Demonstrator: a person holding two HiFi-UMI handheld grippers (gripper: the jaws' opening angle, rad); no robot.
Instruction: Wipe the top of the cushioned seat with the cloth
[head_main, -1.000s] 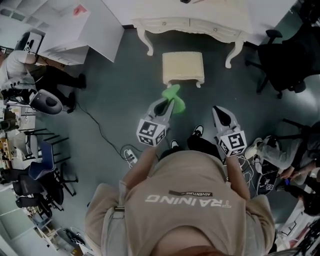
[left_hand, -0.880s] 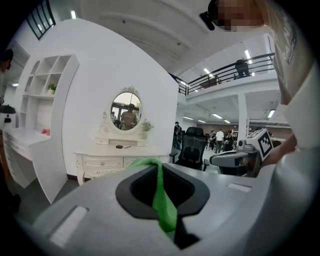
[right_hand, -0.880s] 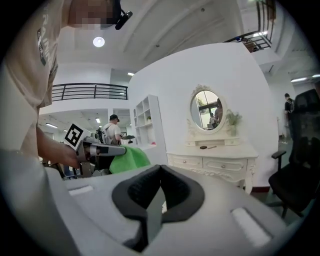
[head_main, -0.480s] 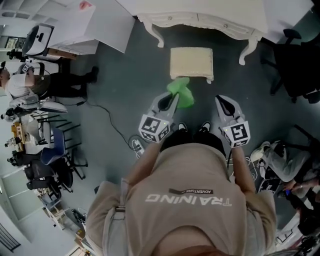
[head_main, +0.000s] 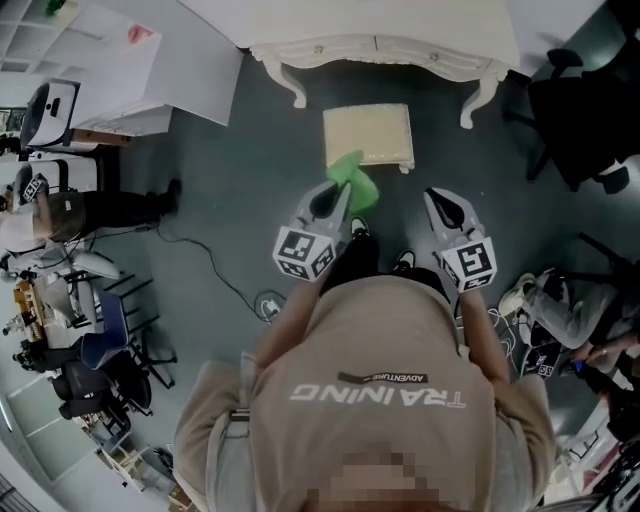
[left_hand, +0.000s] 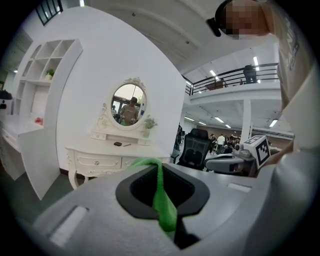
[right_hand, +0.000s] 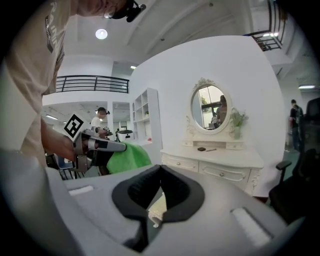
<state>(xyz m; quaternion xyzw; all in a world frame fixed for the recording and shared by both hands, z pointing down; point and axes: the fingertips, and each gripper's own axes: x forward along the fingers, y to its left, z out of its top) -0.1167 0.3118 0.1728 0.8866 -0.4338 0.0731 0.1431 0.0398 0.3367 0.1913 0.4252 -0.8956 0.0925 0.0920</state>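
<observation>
- Right now the left gripper (head_main: 335, 200) is clamping the green cloth (head_main: 352, 186). In the left gripper view its jaws are pressing together on a strip of the fabric (left_hand: 163, 197), which is running up between them and spilling over the tips.
- In the head view the cloth is bunching out ahead of the left gripper's tips and overlapping the near left corner of the cushioned seat (head_main: 372, 132). Whether it is touching the cushion cannot be told.
- The seat, cream with a squarish top, is standing on the grey floor (head_main: 250, 170) just in front of the white dressing table (head_main: 380, 50), between its front legs.
- The right gripper (head_main: 447, 203) is hanging off the seat's near right corner, apart from the cloth. In its own view the jaws are sitting closed, tip against tip, and clamping nothing.
- That same view is showing the left gripper with the cloth off to its left, and an oval mirror (right_hand: 210, 107) above the dressing table.
</observation>
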